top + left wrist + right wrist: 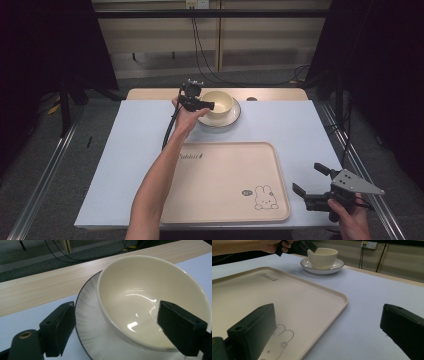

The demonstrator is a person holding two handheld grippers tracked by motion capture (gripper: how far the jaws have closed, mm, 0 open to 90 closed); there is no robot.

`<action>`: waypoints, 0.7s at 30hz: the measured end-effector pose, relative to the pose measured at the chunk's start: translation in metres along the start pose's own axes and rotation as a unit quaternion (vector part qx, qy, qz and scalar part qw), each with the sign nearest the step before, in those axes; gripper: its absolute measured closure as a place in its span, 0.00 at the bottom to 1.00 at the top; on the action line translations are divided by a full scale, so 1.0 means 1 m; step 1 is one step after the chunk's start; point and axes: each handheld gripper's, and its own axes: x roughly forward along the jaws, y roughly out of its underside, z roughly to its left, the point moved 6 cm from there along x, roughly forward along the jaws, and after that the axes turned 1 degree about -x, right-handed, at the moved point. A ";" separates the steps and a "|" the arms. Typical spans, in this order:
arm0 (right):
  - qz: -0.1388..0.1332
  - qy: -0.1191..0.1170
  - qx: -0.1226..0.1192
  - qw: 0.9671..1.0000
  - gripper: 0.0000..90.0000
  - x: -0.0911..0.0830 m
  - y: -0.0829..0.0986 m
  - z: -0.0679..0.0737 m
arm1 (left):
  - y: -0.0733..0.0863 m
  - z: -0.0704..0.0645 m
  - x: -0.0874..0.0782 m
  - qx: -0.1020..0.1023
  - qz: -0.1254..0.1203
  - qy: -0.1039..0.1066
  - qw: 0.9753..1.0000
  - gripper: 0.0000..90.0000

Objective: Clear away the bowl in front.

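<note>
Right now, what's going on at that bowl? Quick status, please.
Left gripper open, jaws straddling the bowl wall. Bowl sits on the plate. Right gripper open, idle beside the tray. Nothing in the way.

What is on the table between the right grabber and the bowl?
The big cream tray with a bunny drawing lies between the right gripper and the bowl; the high view shows it best.

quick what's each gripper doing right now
Left gripper: open, jaws straddling the bowl's near rim, not clamped.
Right gripper: open, empty, beside the tray.
</note>
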 end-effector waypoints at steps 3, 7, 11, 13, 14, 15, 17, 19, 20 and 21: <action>0.000 0.001 0.000 1.000 0.00 0.000 0.000 0.000 | -0.001 0.000 0.005 -0.001 0.007 -0.002 1.000 0.20; -0.001 -0.001 -0.002 1.000 0.00 -0.001 0.000 0.000 | -0.002 0.003 0.010 -0.007 0.024 -0.011 1.000 0.25; 0.001 0.001 -0.001 1.000 0.00 0.000 0.000 0.001 | -0.001 0.000 0.017 -0.002 0.030 -0.018 0.999 0.33; 0.002 0.003 -0.002 1.000 0.00 0.000 0.000 0.000 | 0.001 0.000 0.019 -0.004 0.039 -0.022 0.999 0.36; 0.002 0.002 -0.002 1.000 0.00 0.000 0.000 0.001 | 0.001 0.000 0.021 -0.011 0.039 -0.020 0.999 0.37; 0.002 0.000 -0.001 1.000 0.00 0.000 0.000 0.001 | 0.002 0.001 0.022 -0.012 0.045 -0.020 0.999 0.37; 0.003 0.003 -0.003 1.000 0.00 -0.001 0.001 0.001 | 0.003 0.002 0.024 -0.021 0.049 -0.022 0.998 0.39; 0.003 0.000 -0.004 1.000 0.00 0.000 0.001 0.001 | 0.005 0.005 0.025 -0.029 0.061 -0.026 0.997 0.45; 0.003 -0.001 -0.005 1.000 0.00 0.000 0.001 0.001 | 0.006 0.005 0.025 -0.031 0.061 -0.025 0.997 0.45; 0.004 -0.001 -0.005 1.000 0.00 0.000 0.001 0.001 | 0.006 0.005 0.026 -0.037 0.060 -0.018 0.997 0.50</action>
